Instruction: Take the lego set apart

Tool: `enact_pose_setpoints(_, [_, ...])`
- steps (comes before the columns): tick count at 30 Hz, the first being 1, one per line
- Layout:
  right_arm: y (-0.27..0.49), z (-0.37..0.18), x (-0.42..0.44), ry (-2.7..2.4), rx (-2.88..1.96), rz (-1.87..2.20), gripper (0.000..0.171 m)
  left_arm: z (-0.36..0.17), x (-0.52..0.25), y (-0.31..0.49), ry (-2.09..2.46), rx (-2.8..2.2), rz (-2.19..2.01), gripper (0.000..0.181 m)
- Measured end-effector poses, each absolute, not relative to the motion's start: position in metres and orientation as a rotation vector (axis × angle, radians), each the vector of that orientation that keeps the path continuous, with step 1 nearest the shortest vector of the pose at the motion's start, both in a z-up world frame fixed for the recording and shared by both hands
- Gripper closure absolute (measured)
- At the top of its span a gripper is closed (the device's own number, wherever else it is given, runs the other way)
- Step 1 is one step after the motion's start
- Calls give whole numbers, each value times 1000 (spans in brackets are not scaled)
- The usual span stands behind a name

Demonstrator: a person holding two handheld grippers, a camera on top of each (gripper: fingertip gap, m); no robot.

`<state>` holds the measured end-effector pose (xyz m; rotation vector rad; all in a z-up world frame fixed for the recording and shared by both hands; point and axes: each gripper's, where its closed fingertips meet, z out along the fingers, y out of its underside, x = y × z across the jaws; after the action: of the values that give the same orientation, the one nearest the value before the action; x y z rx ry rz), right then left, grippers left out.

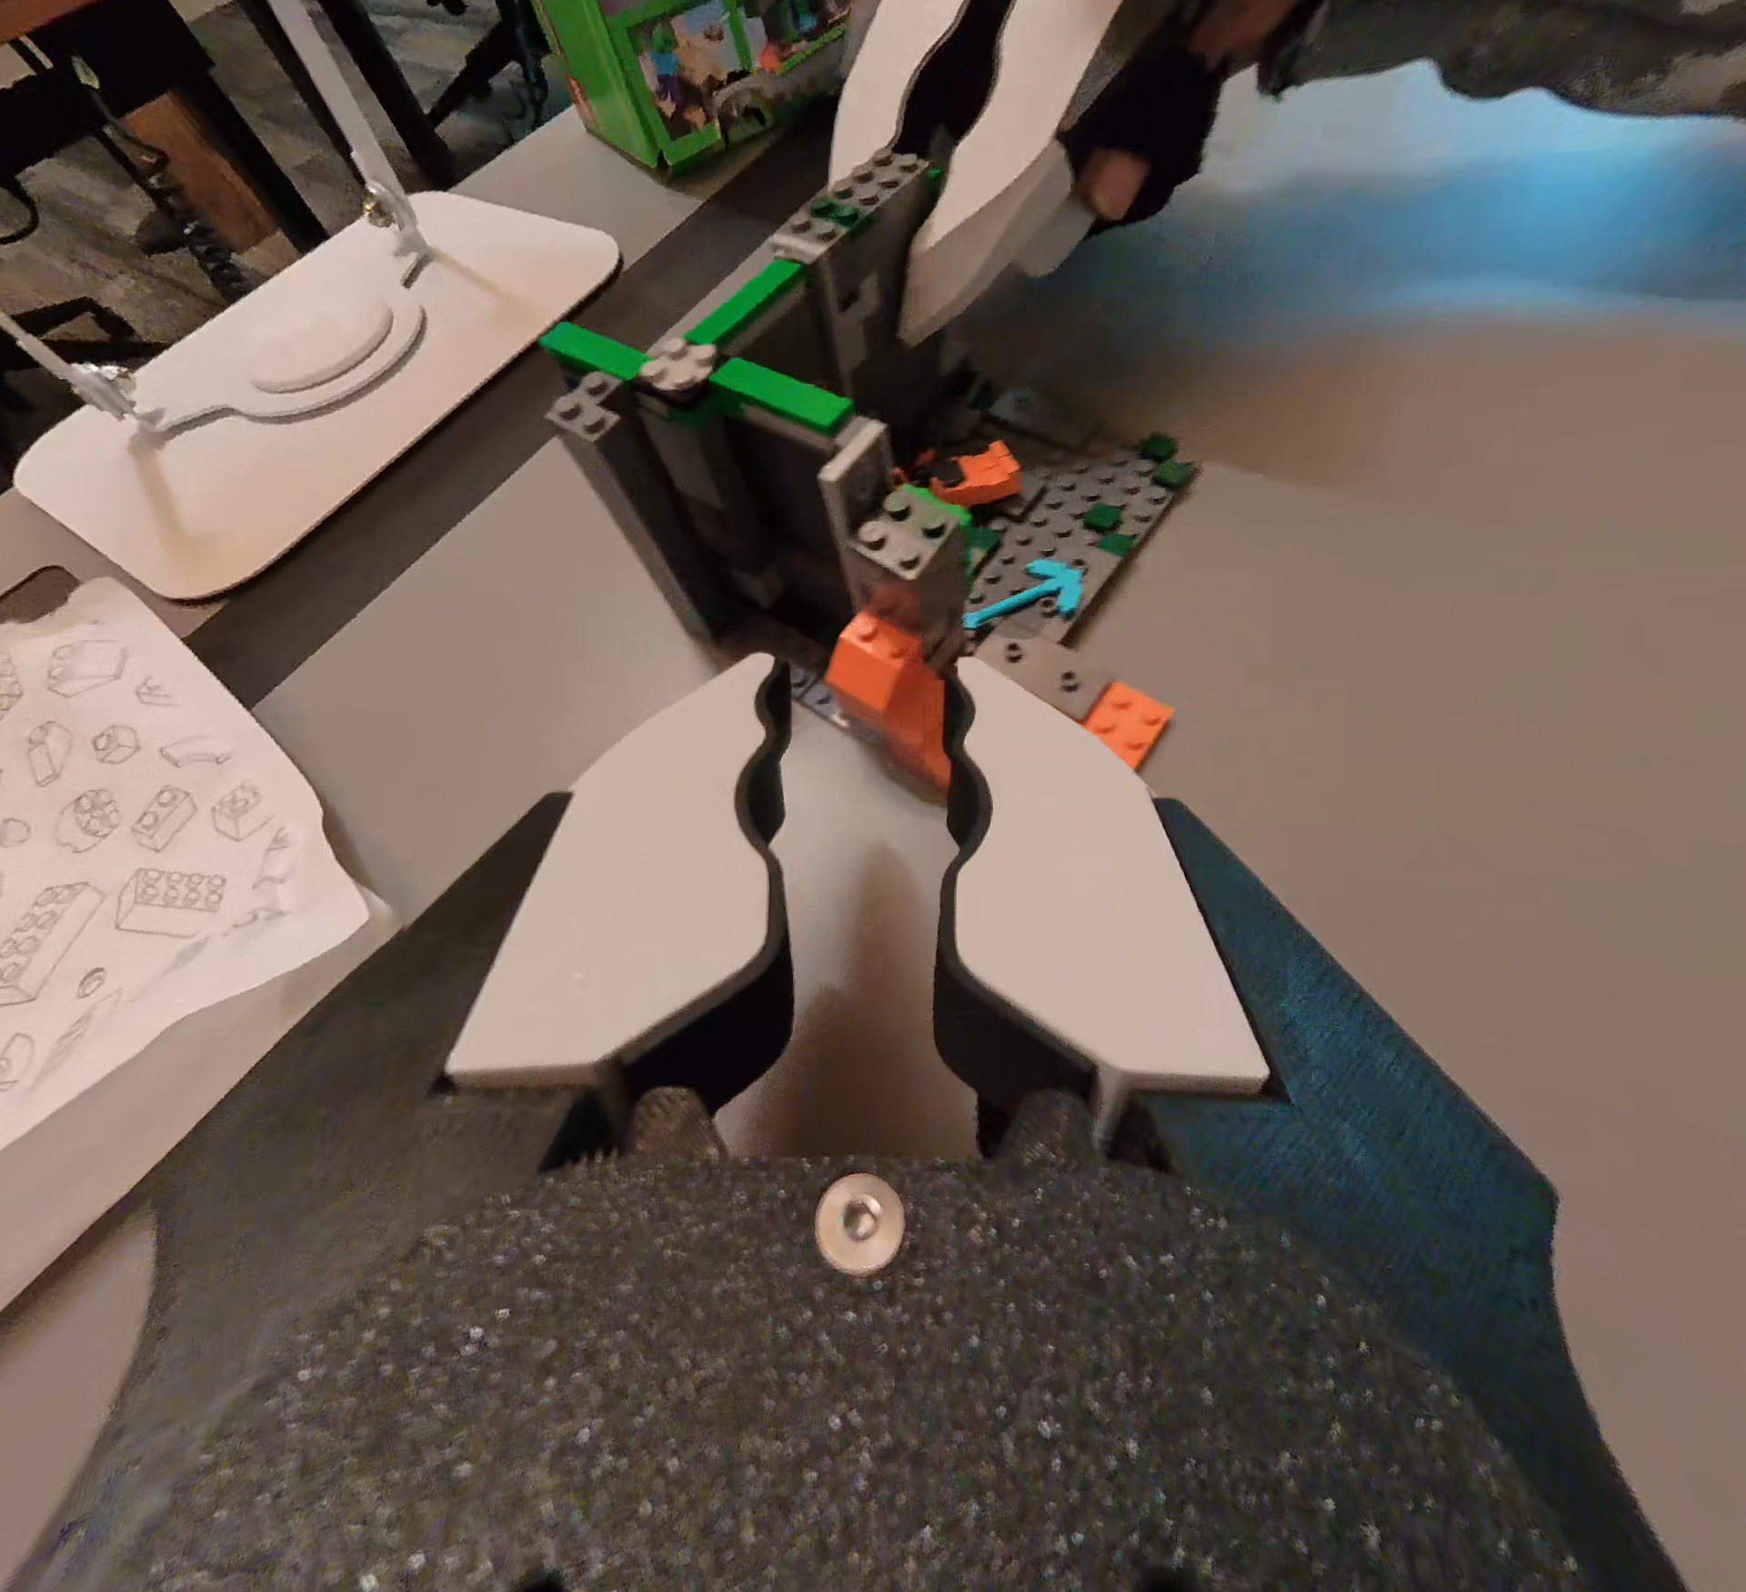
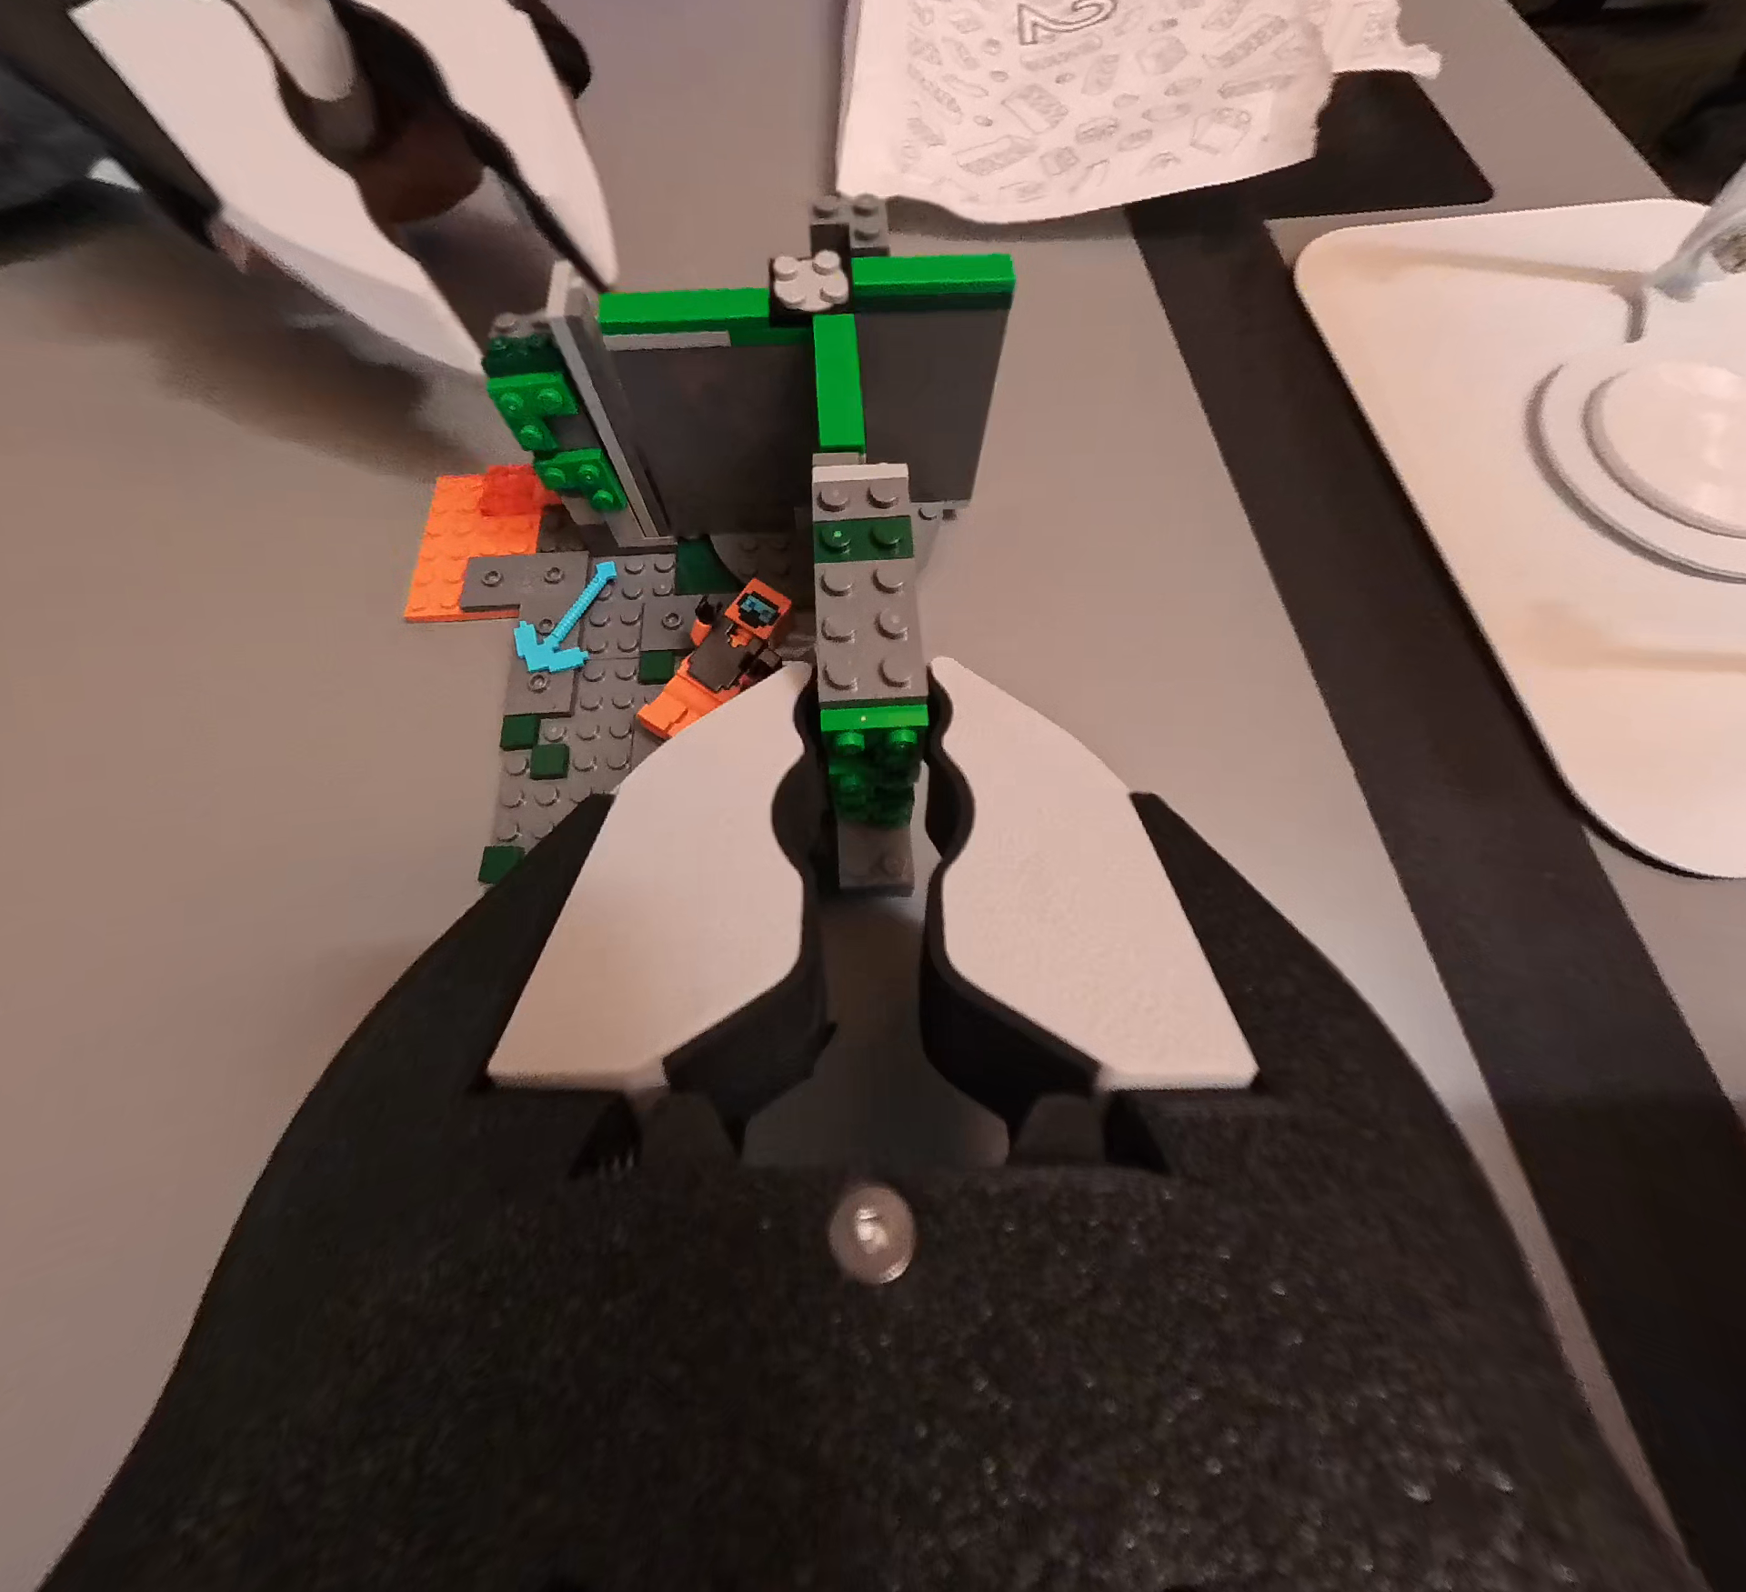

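Observation:
The lego set (image 2: 803, 394) stands on a grey table: dark grey walls topped by green beams (image 1: 746, 404) on a studded grey baseplate (image 2: 605, 696). My right gripper (image 2: 869, 673) is shut on a grey-and-green wall column (image 2: 864, 602) at the set's near right; it also shows in the left wrist view (image 1: 874, 253), coming down from above. My left gripper (image 1: 867, 673) is open, its tips either side of a grey pillar (image 1: 912, 564) on an orange block (image 1: 883, 692). An orange minifigure (image 2: 727, 640) and a cyan pickaxe (image 2: 562, 621) lie on the baseplate.
An orange plate (image 2: 463, 555) sticks out beside the baseplate. A white stand base (image 2: 1512, 460) and a black strip (image 2: 1323, 602) lie to one side. A paper bag with brick drawings (image 2: 1086, 35) lies behind the set. A green lego box (image 1: 699, 7) stands at the table's edge. The grippers' ends are close to 12 cm from one another.

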<state>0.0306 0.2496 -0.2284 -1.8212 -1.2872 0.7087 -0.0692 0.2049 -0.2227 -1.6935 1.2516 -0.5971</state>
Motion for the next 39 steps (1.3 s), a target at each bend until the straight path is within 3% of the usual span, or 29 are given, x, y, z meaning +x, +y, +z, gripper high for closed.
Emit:
enact_pose_setpoints(8, [245, -215, 53, -1142, -1882, 550, 120, -233, -55, 199, 1295, -1689, -561, 147])
enact_pose_setpoints(12, [218, -217, 57, -1093, -1964, 430, 126, -241, -51, 203, 1332, -1715, -489, 138])
enact_pose_setpoints(15, [197, -225, 42, -1067, -2055, 443, 138, -245, -49, 211, 1323, -1721, -412, 148])
enact_pose_setpoints(25, [212, -250, 8, -954, -2221, 358, 133, -244, -61, 198, 1307, -1732, -328, 154])
enact_pose_setpoints(27, [215, -252, 0, -957, -2220, 345, 132, -239, -64, 196, 1284, -1742, -367, 142])
enact_pose_setpoints(30, [219, -256, -9, -950, -2234, 317, 131, -222, -68, 199, 1217, -1755, -407, 137])
enact_pose_setpoints(34, [225, -258, -9, -879, -2278, 292, 135, -209, -65, 193, 1210, -1760, -411, 145])
enact_pose_setpoints(39, [226, -260, -9, -832, -2301, 318, 143, -232, -59, 198, 1286, -1807, -320, 148])
